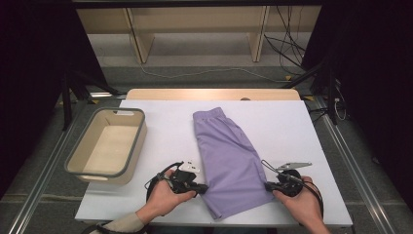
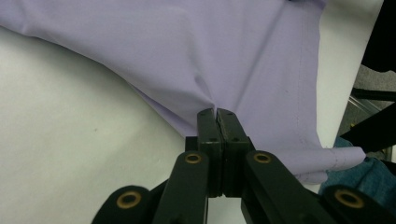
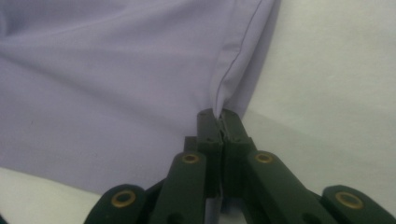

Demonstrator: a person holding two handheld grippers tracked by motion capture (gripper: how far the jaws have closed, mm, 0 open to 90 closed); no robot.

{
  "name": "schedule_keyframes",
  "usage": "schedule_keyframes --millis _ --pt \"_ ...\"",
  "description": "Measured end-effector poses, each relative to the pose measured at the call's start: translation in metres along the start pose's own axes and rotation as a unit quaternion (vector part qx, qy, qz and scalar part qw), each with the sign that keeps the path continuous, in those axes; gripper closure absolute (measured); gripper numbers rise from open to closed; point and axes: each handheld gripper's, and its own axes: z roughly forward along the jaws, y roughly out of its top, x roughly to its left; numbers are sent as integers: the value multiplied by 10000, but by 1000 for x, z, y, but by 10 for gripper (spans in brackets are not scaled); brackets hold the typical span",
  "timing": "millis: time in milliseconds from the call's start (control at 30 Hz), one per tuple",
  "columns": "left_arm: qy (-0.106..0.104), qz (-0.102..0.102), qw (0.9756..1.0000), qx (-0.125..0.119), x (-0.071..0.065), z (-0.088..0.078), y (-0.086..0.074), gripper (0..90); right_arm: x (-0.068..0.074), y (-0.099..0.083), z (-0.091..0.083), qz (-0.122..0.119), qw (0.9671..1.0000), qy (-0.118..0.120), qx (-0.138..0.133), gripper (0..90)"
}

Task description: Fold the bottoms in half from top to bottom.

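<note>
Two tools pinch the same garment, a pair of lilac shorts (image 1: pixel 227 158) lying folded lengthwise on the white surface (image 1: pixel 160 146). The left tool (image 1: pixel 201 187) has its jaws pressed together on the cloth's edge near the hem end; in the left gripper view the fabric (image 2: pixel 210 51) gathers into a small crease just ahead of the closed tips and spreads away beyond them. The right tool (image 1: pixel 268 185) is clamped on the opposite edge of the same end; in the right gripper view a stitched seam (image 3: pixel 233 60) runs straight up from its tips, with the cloth to their left and bare surface to their right. The waistband lies at the end far from both tools. A beige bin (image 1: pixel 108 145) stands well apart beyond the left tool.
</note>
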Motion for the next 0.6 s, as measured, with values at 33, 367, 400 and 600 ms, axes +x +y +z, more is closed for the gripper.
schedule_keyframes --millis 33,367,400,600 --pt "0 -16 10000 4 0 -1 0 890 2 0 0 8 10000 7 6 890" --pt "-105 32 9998 136 5 -16 -9 889 20 -7 0 -62 9996 232 140 889" --pt "-107 38 9998 147 6 -17 -10 889 22 -7 0 -88 9995 264 154 888" --pt "-157 39 9996 231 12 -25 -18 888 34 -10 1 -170 9987 425 244 888"
